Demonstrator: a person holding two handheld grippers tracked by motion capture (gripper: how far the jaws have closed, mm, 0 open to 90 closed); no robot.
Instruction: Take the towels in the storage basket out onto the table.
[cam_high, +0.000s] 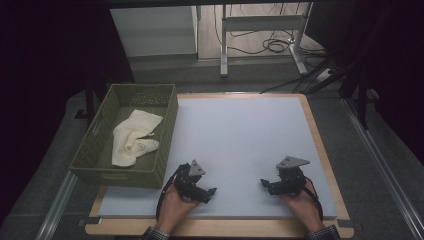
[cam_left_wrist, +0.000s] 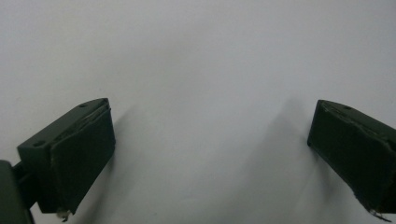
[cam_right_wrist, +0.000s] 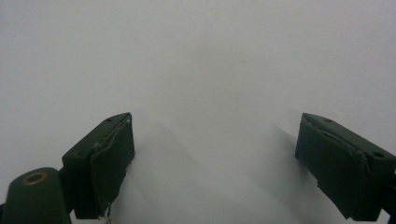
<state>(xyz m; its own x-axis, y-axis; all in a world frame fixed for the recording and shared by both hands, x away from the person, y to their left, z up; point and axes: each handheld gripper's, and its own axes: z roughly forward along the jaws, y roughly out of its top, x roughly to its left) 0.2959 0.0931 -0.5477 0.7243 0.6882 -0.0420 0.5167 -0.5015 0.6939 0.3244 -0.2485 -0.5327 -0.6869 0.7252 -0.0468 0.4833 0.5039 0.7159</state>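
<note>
Grippers first, seen from the high view: left gripper (cam_high: 212, 191) and right gripper (cam_high: 264, 183), both low over the front strip of the pale grey-blue smooth mat (cam_high: 240, 130), well apart, tips turned toward each other. Grey three-cornered plate on top of each, black cable looping back past the left hand (cam_high: 172, 207) and the right hand (cam_high: 301, 204). Checked sleeves cut off at the bottom edge.

Off to the far left on that same view: olive-green woven-look plastic basket (cam_high: 145, 175), rectangular, slotted walls, sitting partly over the left edge of the mat, just beside the left gripper but not touching. Inside it, cream-white soft crumpled cloth (cam_high: 132, 137), lying loose on the basket floor, folded over itself. Light wooden board (cam_high: 320, 145) peeking out as a rim around the mat. Beyond the table, white metal desk legs (cam_high: 223, 45) and a tangle of dark cables (cam_high: 275, 45) on the floor; dark and hard to read at both sides.

Left gripper view and right gripper view: much closer, matte black blocky jaws with slightly frayed pad edges, spread wide on both tools, nothing but blank mat and soft shadows between them. So both gaping, gripping nothing. Can't tell whether the tips touch the mat.
</note>
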